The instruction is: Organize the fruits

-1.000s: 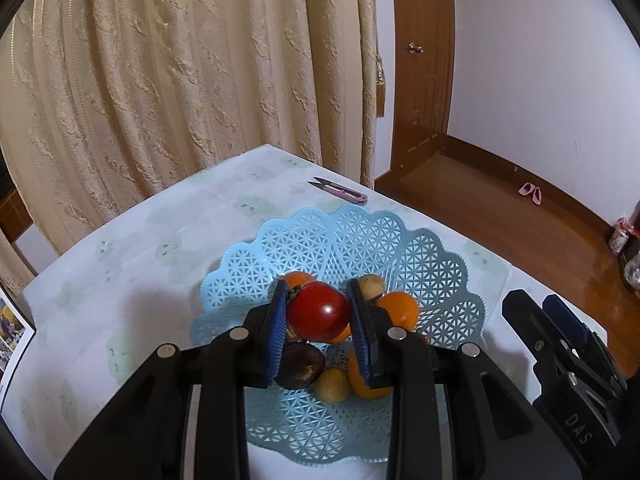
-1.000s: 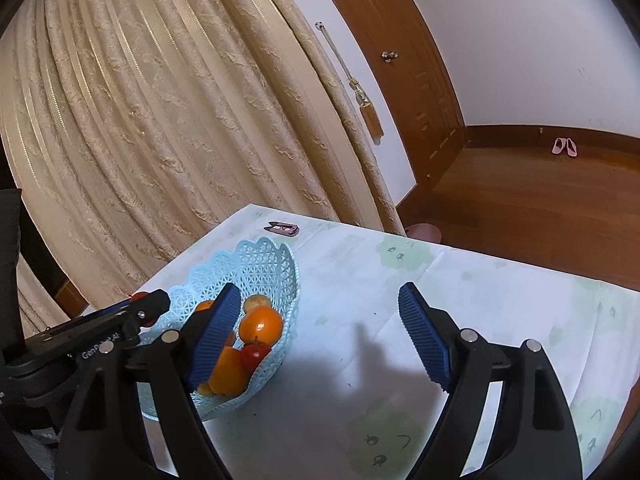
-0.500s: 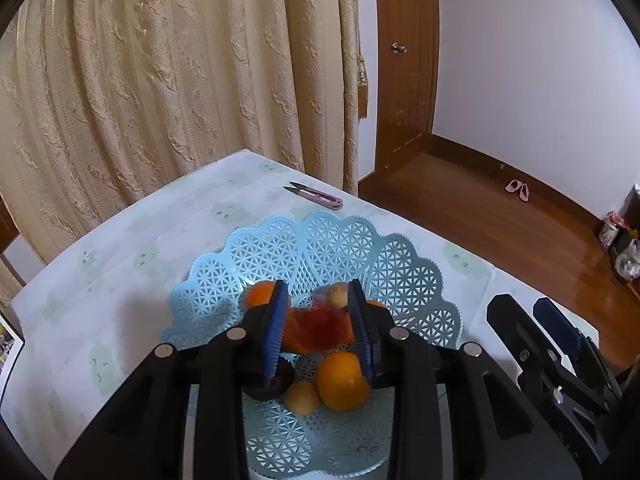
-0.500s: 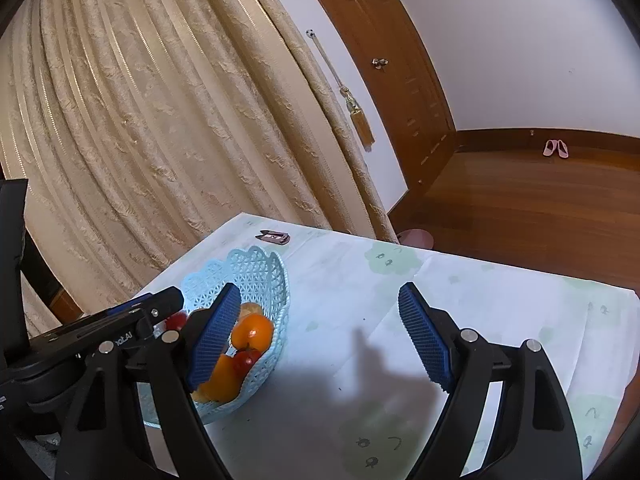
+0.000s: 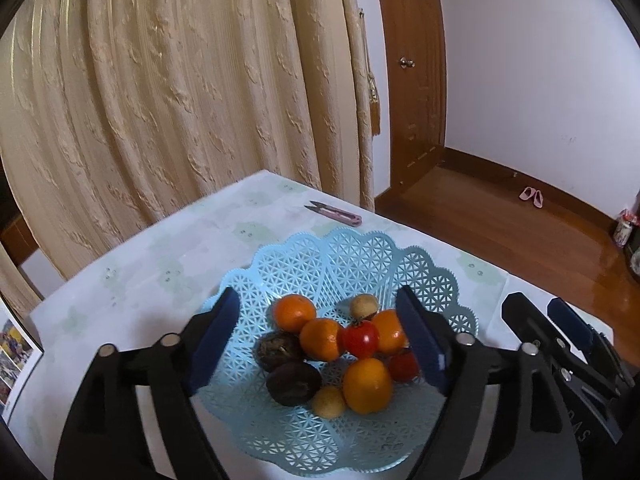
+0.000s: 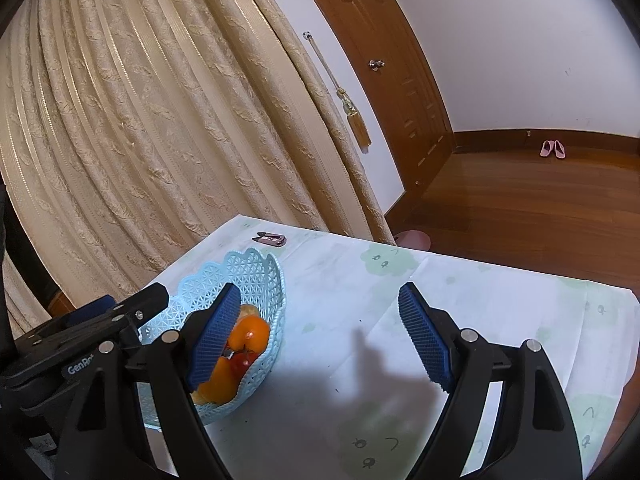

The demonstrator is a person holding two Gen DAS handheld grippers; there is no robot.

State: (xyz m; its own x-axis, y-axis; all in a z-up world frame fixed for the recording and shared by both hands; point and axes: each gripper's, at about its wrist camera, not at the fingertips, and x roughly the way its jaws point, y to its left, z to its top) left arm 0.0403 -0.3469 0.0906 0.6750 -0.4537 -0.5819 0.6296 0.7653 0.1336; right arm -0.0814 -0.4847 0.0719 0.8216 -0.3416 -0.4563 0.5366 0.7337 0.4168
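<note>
A light blue lattice basket (image 5: 360, 256) sits on the table and holds several fruits: oranges (image 5: 294, 312), two red tomatoes (image 5: 361, 339), dark passion fruits (image 5: 293, 378) and small tan fruits (image 5: 364, 306). My left gripper (image 5: 320, 344) is open and empty above the basket. The right gripper shows at the right edge (image 5: 560, 344). In the right wrist view the basket (image 6: 248, 272) is at the left. My right gripper (image 6: 320, 340) is open and empty over bare table beside it.
Pink thread snips (image 5: 336, 213) lie on the table beyond the basket, near the cream curtain (image 5: 180, 92). The table edge runs behind them, with wooden floor and a door (image 5: 412, 60) beyond. A photo frame (image 5: 14, 356) stands at the left edge.
My left gripper opened and let the red tomato drop into the basket, where it rests among the oranges. The left gripper also rose. The right gripper stayed open and barely moved.
</note>
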